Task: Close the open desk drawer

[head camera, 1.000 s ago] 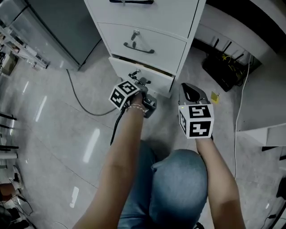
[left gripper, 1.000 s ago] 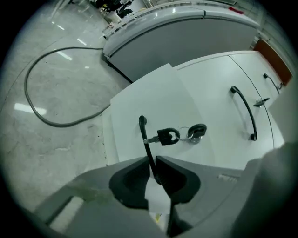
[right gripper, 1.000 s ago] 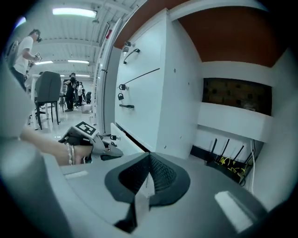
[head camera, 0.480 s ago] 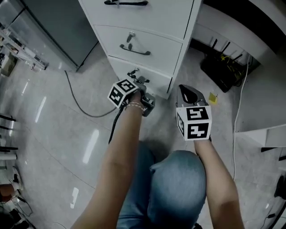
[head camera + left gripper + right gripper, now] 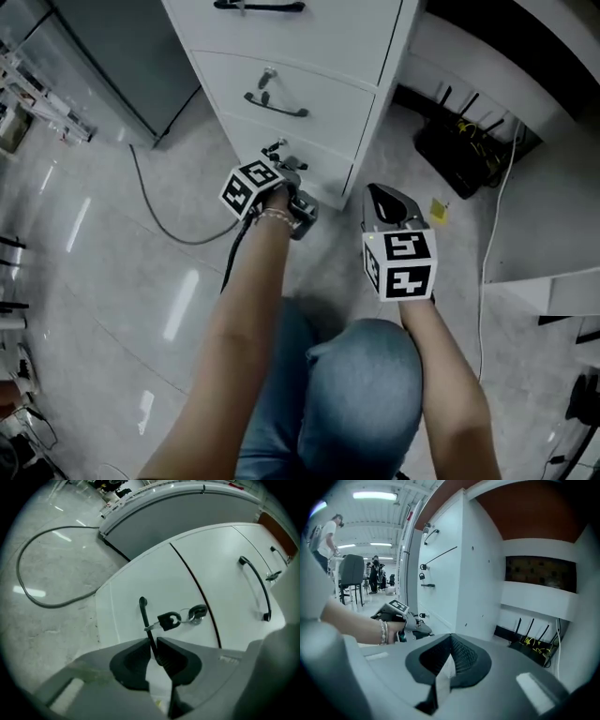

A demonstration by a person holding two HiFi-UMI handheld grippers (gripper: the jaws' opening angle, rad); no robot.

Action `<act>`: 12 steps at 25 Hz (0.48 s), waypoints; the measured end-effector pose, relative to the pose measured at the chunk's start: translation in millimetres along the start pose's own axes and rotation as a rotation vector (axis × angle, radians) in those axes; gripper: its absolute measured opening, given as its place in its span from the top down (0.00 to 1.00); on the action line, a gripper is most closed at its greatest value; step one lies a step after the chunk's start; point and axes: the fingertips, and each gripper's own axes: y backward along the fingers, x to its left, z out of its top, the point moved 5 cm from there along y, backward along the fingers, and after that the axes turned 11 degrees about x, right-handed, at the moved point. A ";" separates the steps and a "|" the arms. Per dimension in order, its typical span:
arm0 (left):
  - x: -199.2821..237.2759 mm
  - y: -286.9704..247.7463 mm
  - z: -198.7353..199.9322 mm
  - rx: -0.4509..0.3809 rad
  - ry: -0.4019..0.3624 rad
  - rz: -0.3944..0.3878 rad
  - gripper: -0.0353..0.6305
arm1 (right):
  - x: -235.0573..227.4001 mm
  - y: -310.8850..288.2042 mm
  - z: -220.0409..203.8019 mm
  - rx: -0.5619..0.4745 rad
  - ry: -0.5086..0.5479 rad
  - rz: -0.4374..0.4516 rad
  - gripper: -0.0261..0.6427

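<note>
Pinching the black handle (image 5: 143,613) of the bottom drawer (image 5: 123,590), the left gripper (image 5: 153,642) stands narrow on it; the right gripper (image 5: 450,638) has its jaws together, holding nothing.

In the left gripper view, the lower end of the handle (image 5: 145,616) on the bottom drawer (image 5: 126,583) of the drawer cabinet (image 5: 220,559) disappears between the pads (image 5: 174,660) of the left gripper (image 5: 153,645). In the head view the cabinet's top runs off the upper edge, cutting its uppermost handle (image 5: 260,6). Beyond the cabinet, in the right gripper view, distant people (image 5: 375,573) are too small to make out.
</note>
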 end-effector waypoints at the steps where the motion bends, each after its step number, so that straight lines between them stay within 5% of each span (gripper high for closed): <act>1: -0.2 -0.9 0.3 0.002 -0.001 -0.001 0.88 | -0.6 0.2 -1.4 0.003 0.000 0.005 0.96; 12: -5.2 1.7 0.9 0.003 -0.054 0.028 0.86 | -23.9 14.0 -7.4 0.003 -0.039 -0.050 0.96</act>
